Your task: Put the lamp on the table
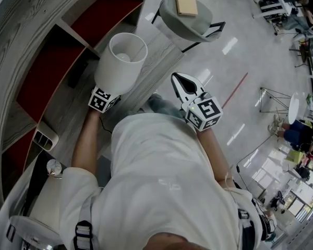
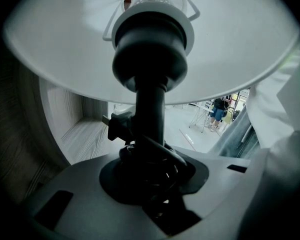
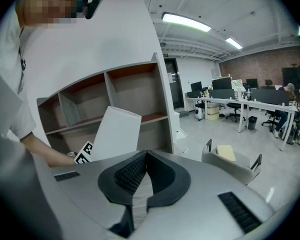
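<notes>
While the lamp [image 1: 120, 61] hangs in the air at the person's left side, not yet set down, the biggest thing to worry about is the shelf unit [image 1: 52, 72] with its red-backed compartments. It stands close beside the white shade [image 2: 150, 39], and a careless swing that way would, I think, knock the shade and twist the lamp in its grip. Next comes the long wood-grain surface [image 1: 148, 69] just below and beside the lamp, which I take to be where it goes. It looks narrow from up here, so a base put down near its edge could tip off onto the floor [image 1: 261, 56]. I cannot see the lamp's base in any view, so how squarely it would land is a guess. The chair [image 1: 190, 17] with a flat pad on its seat stands well apart and seems no hazard. The left gripper [image 1: 104, 99] has its jaws pinching the dark stem [image 2: 151, 109] low down, under the socket. That one narrow grip carries the whole lamp with the wide shade high above it, and being top-heavy it could pivot or slide if tilted. A bundle of black cord [image 2: 157, 166] is wound round the stem right at the jaws, with what looks like a switch or plug [image 2: 119, 126] sticking out. A loosened loop could drop and snag on the surface's edge. The right gripper [image 3: 146, 154], jaws pressed together at the tips on nothing, hovers apart to the right, so it gives no support should the lamp slip.
</notes>
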Demonstrator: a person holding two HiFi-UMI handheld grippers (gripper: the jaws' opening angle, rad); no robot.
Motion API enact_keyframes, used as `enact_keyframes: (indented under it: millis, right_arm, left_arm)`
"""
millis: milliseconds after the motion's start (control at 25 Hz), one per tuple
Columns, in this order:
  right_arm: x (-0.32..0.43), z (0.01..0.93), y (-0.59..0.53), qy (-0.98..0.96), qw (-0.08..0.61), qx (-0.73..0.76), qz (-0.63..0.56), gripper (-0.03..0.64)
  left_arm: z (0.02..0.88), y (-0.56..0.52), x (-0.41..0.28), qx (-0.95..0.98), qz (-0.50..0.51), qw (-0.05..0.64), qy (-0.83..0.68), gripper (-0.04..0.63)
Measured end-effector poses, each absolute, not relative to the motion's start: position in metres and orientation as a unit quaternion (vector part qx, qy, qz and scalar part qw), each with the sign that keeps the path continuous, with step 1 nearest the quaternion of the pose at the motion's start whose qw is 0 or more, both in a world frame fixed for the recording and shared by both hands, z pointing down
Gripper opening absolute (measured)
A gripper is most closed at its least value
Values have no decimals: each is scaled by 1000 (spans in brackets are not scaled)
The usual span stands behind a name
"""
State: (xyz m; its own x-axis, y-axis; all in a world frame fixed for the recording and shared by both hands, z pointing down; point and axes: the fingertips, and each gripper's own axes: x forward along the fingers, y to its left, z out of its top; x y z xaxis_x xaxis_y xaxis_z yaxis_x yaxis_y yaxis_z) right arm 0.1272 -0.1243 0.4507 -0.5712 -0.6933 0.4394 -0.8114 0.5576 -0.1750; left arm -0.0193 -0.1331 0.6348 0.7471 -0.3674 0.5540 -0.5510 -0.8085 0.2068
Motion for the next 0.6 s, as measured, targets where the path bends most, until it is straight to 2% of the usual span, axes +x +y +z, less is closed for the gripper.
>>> enact_keyframes:
  millis: [600]
  right_arm:
    - [113,454,-129,-878,170,408,182,31]
  left_arm:
    - [640,-122,-40,910,264,175,-267,174]
